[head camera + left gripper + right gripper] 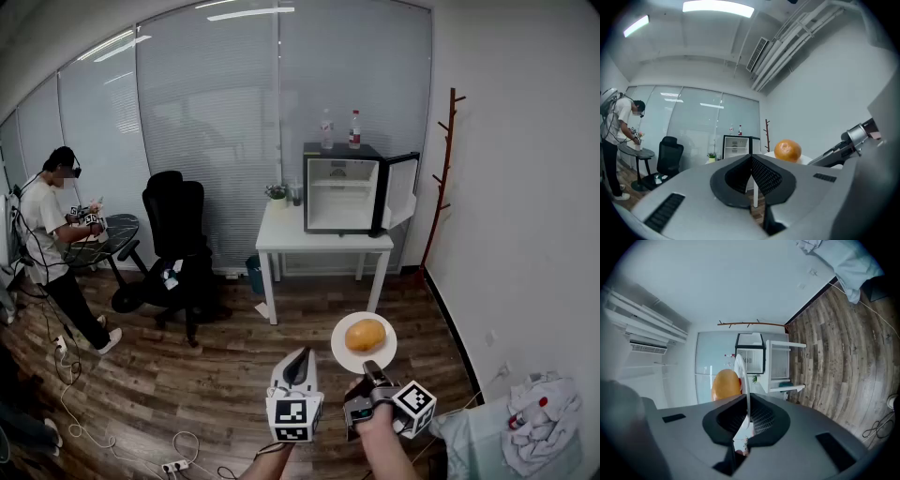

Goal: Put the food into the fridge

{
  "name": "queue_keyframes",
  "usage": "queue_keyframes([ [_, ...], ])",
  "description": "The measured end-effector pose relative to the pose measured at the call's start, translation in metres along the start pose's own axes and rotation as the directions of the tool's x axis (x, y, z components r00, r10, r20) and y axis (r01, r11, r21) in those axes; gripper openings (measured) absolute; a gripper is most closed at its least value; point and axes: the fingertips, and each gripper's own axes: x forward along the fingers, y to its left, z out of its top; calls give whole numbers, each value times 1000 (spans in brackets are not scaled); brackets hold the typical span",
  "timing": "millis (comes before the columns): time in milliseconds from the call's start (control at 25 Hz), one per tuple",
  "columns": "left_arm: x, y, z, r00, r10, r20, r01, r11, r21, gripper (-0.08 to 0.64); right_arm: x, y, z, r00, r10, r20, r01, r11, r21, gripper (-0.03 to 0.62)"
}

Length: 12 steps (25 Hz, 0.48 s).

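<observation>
White plate (339,345) carrying a round orange piece of food (366,334) sits low in the head view, held out flat over the wooden floor. The right claw (371,368) pinches its near rim. The left claw (302,354) hangs just beside it, touching nothing. Well ahead, a small fridge (342,195) stands on a white counter (323,242) with its door (403,190) swung open to the right and its shelves bare. Two bottles (340,129) stand on its top. A person (47,225) works at another table far to the left.

In the left gripper view, that claw's jaws are pressed together with nothing between them. The food shows beyond them to the right, and the open fridge is small in the distance.

The right gripper view is rolled on its side. Its jaws are narrowed onto the thin plate rim, which runs edge-on straight out from between the pads, with the food resting on the plate just past them and the fridge interior lined up behind.

I judge this to be the carrying step, with the food lifted but far from the fridge. Next comes walking closer while keeping the plate level so the round food doesn't roll off. The plate then has to slide onto a shelf clear of the open door.
</observation>
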Motion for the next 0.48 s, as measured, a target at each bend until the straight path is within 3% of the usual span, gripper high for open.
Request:
queue_keyframes([
  [480, 6, 41, 6, 1000, -6, 25, 5, 1000, 9, 26, 29, 6, -31, 1000, 3, 5, -3, 999, -39, 34],
])
